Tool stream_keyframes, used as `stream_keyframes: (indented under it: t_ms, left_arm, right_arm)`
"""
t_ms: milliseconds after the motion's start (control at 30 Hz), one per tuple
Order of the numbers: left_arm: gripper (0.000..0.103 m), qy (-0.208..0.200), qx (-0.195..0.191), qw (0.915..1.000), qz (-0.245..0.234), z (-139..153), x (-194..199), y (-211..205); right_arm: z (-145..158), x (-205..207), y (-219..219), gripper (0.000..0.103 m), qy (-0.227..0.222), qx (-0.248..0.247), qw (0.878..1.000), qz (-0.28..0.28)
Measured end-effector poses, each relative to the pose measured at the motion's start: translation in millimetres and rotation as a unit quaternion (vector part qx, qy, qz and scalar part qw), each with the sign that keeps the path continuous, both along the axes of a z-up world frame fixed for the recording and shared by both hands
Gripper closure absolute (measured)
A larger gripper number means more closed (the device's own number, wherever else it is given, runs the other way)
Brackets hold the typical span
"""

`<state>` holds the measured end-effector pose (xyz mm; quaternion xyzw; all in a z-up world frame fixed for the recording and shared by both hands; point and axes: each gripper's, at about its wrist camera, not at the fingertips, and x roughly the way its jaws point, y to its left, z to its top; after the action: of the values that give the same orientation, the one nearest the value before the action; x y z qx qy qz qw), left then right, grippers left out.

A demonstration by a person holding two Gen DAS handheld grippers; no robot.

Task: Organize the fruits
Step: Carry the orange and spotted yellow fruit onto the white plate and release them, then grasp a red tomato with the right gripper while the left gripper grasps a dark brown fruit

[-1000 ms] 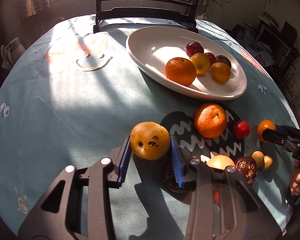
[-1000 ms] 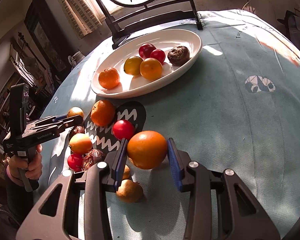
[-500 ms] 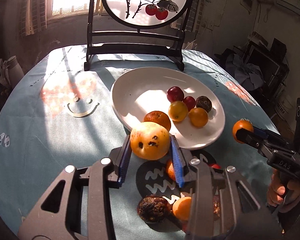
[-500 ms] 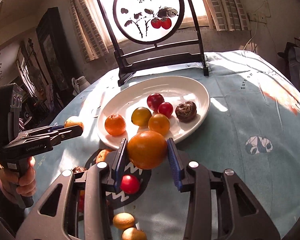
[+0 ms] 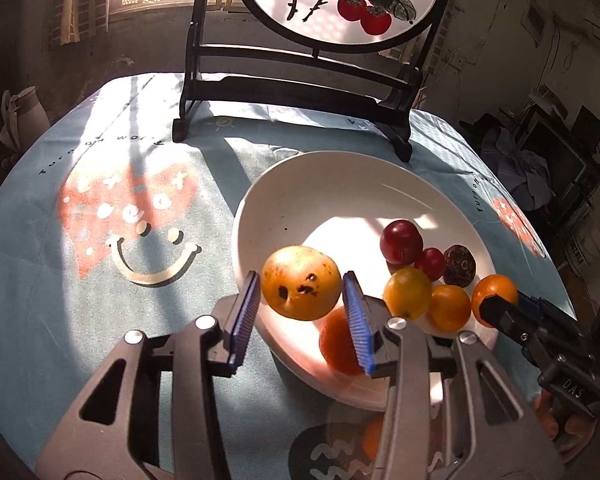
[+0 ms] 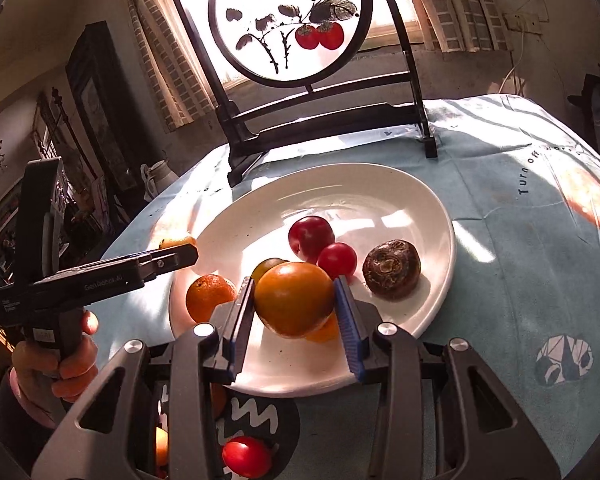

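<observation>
With the left gripper point(image 5: 302, 312) opening, its spotted yellow fruit point(image 5: 300, 282) loose over the white plate point(image 5: 340, 184), and the right gripper point(image 6: 296, 316) opening around an orange point(image 6: 294, 298), both could roll into the 5 plated fruits.

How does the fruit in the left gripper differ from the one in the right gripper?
The yellow fruit is paler with dark blemishes; the orange fruit is deeper orange and smooth. The left gripper is opening, with gaps beside the yellow fruit; the right gripper is opening too, pads still against the orange fruit. Both hang over the white plate.
</observation>
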<state>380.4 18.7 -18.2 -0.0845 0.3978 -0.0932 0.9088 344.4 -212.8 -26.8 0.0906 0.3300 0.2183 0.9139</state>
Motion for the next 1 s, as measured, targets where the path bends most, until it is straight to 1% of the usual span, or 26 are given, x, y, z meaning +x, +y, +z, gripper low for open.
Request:
stream_keyframes:
  t_ms: [33,67,133,167,200,267,367,433,533,667,733,900,1000]
  left_arm:
    - [0.034,-0.008,-0.001,1.0000,0.005,2,-3,2]
    - [0.032,-0.016,0.002,0.9998,0.010,6,-7,3]
    - [0.030,-0.022,0.002,0.9997,0.007,13,-16,5]
    - [0.026,-0.027,0.001,0.9996,0.008,17,-21,6]
    - [0.019,-0.033,0.001,0.9993,0.014,20,-26,7]
    - [0.012,-0.042,0.004,0.9987,0.028,24,-38,10]
    - [0.011,-0.044,0.012,0.9984,0.034,24,-55,15]
    - [0.009,-0.045,0.017,0.9981,0.038,22,-68,18]
    - [0.009,-0.047,0.022,0.9977,0.044,17,-86,23]
    - [0.009,-0.031,0.041,0.9979,0.040,4,-101,24]
    - [0.009,-0.027,0.043,0.9982,0.033,3,-105,24]
    - [0.009,-0.042,0.045,0.9975,0.035,9,-114,27]
    - [0.009,-0.041,0.049,0.9974,0.034,9,-114,26]
  right_arm:
    - [1,-1,0,0.049,-0.004,-0.007,1.000,-0.009]
    - [3,-5,-2,0.046,-0.014,-0.007,1.000,-0.014]
    - [10,-12,-6,0.046,-0.024,-0.001,1.000,-0.011]
    - [13,-15,-7,0.046,-0.025,0.001,1.000,-0.007]
    - [15,-19,-8,0.046,-0.024,0.004,1.000,-0.001]
    - [17,-27,-7,0.046,-0.020,0.008,1.000,0.015]
    - [13,-42,-1,0.046,-0.004,-0.010,0.999,0.037]
    - [6,-52,5,0.046,0.011,-0.035,0.998,0.050]
    - [-6,-62,15,0.046,0.029,-0.065,0.995,0.075]
    - [-19,-69,28,0.046,0.044,-0.109,0.988,0.098]
    - [-22,-70,30,0.046,0.048,-0.116,0.987,0.101]
    - [-26,-67,30,0.046,0.058,-0.120,0.986,0.100]
    - [-30,-67,31,0.052,0.066,-0.124,0.985,0.103]
